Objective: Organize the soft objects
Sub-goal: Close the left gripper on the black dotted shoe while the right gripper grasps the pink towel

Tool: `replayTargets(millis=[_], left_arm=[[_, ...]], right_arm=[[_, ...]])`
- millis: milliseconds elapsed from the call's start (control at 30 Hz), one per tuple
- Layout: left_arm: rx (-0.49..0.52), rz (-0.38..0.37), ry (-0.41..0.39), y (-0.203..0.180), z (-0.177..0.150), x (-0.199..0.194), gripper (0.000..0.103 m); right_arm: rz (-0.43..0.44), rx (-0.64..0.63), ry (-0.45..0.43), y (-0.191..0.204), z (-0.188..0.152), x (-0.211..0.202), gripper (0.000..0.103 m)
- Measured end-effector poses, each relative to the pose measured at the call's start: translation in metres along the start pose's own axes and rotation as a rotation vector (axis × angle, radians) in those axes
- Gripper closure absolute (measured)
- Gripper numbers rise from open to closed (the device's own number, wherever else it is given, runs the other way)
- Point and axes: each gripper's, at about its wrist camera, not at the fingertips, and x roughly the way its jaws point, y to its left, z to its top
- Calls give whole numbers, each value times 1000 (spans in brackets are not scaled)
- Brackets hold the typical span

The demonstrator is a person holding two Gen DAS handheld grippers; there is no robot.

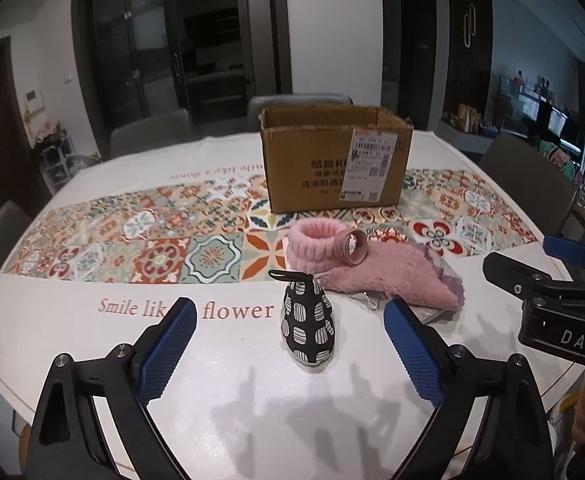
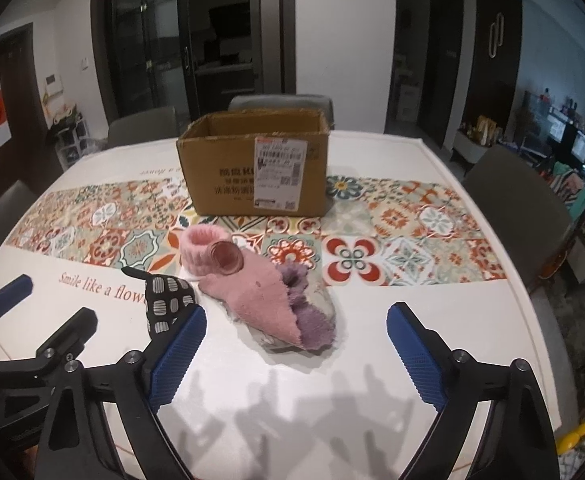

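Both my grippers hover wide open, holding nothing.
Left gripper [image 1: 288, 330] frames the spotted pouch [image 1: 307, 320]; pink sock [image 2: 248, 292] lies at 1 o'clock of it, cardboard box [image 2: 252, 168] at 12.

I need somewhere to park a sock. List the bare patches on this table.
Free: the white strip nearest both tools, in front of the patterned pouch, and the tablecloth right of the pink sock pile, toward the table edge. Crowded: the middle, from pouch and pile back to the cardboard box.
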Motion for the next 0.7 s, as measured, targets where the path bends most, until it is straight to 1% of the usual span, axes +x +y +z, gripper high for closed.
replayTargets(millis=[200, 300, 467, 567, 700], left_arm=[[12, -69, 75, 9, 6, 35, 10], [19, -109, 113, 14, 8, 52, 13], [19, -164, 162, 18, 10, 74, 16], [7, -187, 209, 19, 8, 87, 18], [-12, -198, 249, 17, 5, 98, 19]], right_arm=[[30, 9, 94, 9, 9, 39, 18], [33, 13, 133, 14, 13, 55, 20], [34, 17, 185, 22, 18, 76, 21], [34, 16, 220, 26, 18, 90, 22], [47, 20, 274, 26, 19, 107, 24]])
